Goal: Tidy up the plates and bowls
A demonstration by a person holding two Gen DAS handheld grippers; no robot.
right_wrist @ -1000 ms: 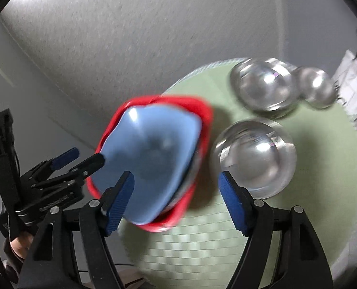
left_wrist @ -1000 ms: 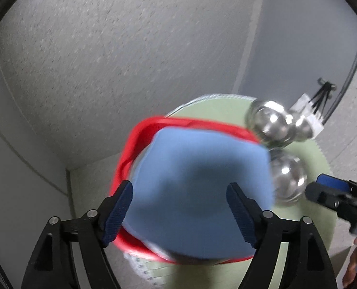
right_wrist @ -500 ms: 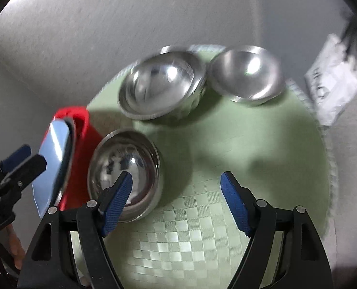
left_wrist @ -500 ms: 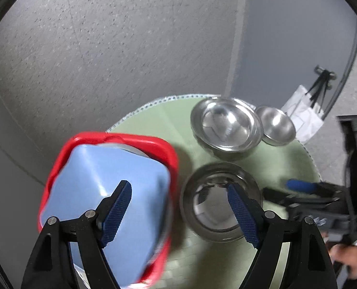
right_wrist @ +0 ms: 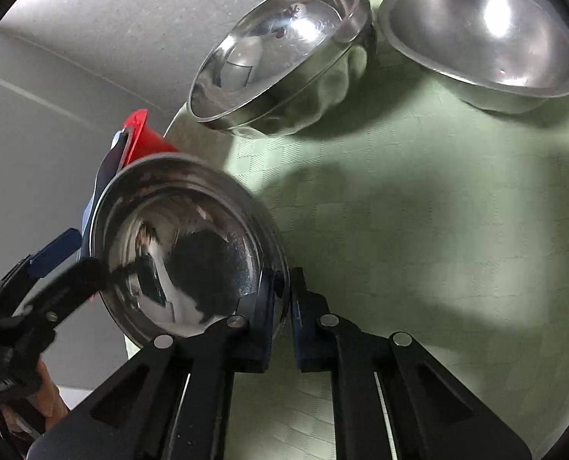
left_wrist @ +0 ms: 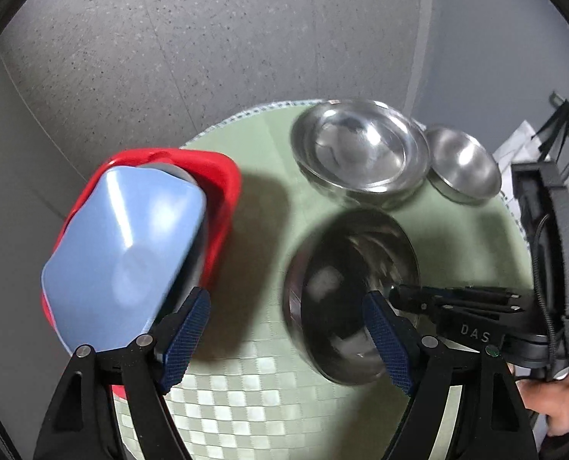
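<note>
The steel bowl (right_wrist: 185,245) is tilted at the left part of the round green tabletop (right_wrist: 438,211), its rim clamped between the pads of the right gripper (right_wrist: 282,291). Just beside it, at the tabletop's left edge, the blue plate (left_wrist: 123,253) lies in the red plate (left_wrist: 219,191). The left gripper (left_wrist: 284,329) hovers with its pads wide apart, holding nothing. At the far edge, a large steel bowl (left_wrist: 361,153) stands beside a small steel bowl (left_wrist: 462,165).
</note>
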